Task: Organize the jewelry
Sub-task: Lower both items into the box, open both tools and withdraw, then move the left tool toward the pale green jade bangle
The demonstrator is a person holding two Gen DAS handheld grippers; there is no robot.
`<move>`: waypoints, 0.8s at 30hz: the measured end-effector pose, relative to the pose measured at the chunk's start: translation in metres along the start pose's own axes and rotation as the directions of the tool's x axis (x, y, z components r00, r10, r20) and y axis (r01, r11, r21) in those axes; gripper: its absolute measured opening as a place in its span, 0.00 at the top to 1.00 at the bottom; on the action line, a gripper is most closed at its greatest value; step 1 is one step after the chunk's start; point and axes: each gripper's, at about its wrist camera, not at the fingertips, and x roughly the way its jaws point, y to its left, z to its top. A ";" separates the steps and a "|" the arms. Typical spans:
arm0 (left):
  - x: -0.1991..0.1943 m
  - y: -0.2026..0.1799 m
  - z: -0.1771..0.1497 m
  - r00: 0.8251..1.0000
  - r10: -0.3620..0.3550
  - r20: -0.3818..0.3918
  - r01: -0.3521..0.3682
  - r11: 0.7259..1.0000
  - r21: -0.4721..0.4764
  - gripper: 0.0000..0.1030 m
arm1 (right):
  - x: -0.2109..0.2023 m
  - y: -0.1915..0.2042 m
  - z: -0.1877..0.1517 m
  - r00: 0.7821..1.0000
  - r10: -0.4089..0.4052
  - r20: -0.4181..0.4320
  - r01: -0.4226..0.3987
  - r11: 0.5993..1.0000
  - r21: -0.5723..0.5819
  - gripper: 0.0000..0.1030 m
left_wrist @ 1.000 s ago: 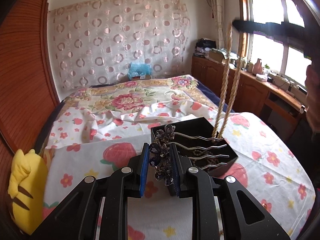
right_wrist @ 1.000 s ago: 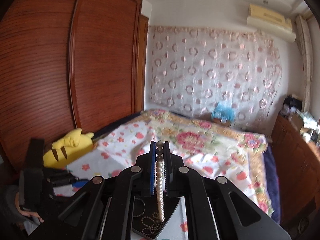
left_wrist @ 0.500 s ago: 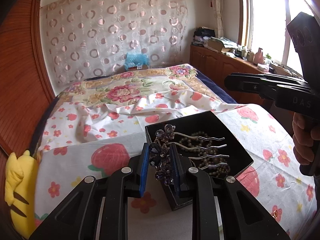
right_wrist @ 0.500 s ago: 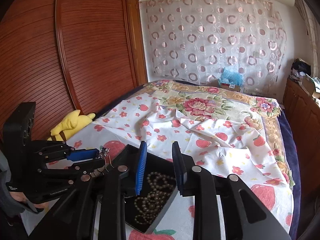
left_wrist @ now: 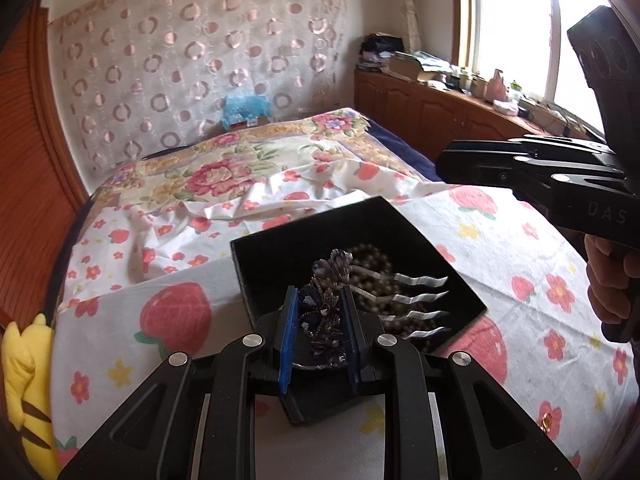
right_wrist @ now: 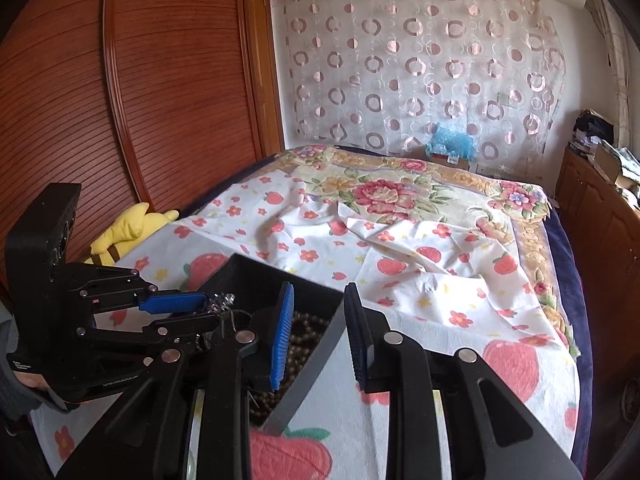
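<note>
A black open box [left_wrist: 280, 254] lies on the strawberry-print sheet, holding a dark bead necklace [left_wrist: 374, 258]. My left gripper [left_wrist: 319, 334] is shut on a purple jewelled hair comb [left_wrist: 326, 312], holding it over the box's near corner with its silver prongs [left_wrist: 416, 294] pointing right above the beads. My right gripper [right_wrist: 318, 334] is open and empty, hovering over the box's right edge [right_wrist: 316, 364]; the beads [right_wrist: 300, 344] show below it. The right gripper also shows in the left wrist view [left_wrist: 532, 172], and the left gripper in the right wrist view [right_wrist: 176, 312].
A yellow plush toy [left_wrist: 28, 380] lies at the bed's left edge by the wooden wardrobe [right_wrist: 120, 100]. A small gold piece [left_wrist: 546, 420] lies on the sheet at the right. Wooden cabinets [left_wrist: 432, 116] stand under the window.
My right gripper opened and let the bead necklace drop into the box, then came down low beside it. My left gripper moved closer over the box, still holding the comb.
</note>
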 end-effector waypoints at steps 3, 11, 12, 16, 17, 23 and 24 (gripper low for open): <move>-0.005 -0.003 -0.003 1.000 -0.007 0.004 0.007 1.000 0.007 0.80 | -0.004 0.001 -0.008 1.000 -0.001 -0.008 0.001 1.000 0.005 0.73; -0.037 -0.008 -0.024 0.999 -0.032 0.030 0.032 0.999 -0.006 0.80 | -0.027 0.014 -0.042 0.999 -0.014 -0.032 0.014 1.000 0.003 0.73; -0.041 -0.008 -0.027 0.999 -0.035 0.031 0.036 0.999 -0.008 0.80 | -0.032 0.017 -0.049 0.999 -0.013 -0.034 0.013 1.000 0.008 0.73; -0.054 -0.011 -0.041 0.998 -0.048 0.030 0.049 0.999 -0.022 0.80 | -0.045 0.029 -0.071 0.999 -0.008 -0.045 0.009 1.000 0.028 0.73; -0.056 -0.013 -0.045 0.998 -0.050 0.029 0.051 0.998 -0.025 0.80 | -0.048 0.032 -0.077 0.999 -0.008 -0.050 0.009 1.000 0.030 0.73; -0.071 -0.022 -0.069 0.998 -0.062 0.020 0.063 0.997 -0.032 0.80 | -0.058 0.054 -0.111 0.996 0.000 -0.085 0.005 0.999 0.050 0.72; -0.074 -0.023 -0.073 0.998 -0.064 0.019 0.064 0.997 -0.032 0.80 | -0.060 0.058 -0.117 0.996 0.002 -0.092 0.003 0.999 0.054 0.72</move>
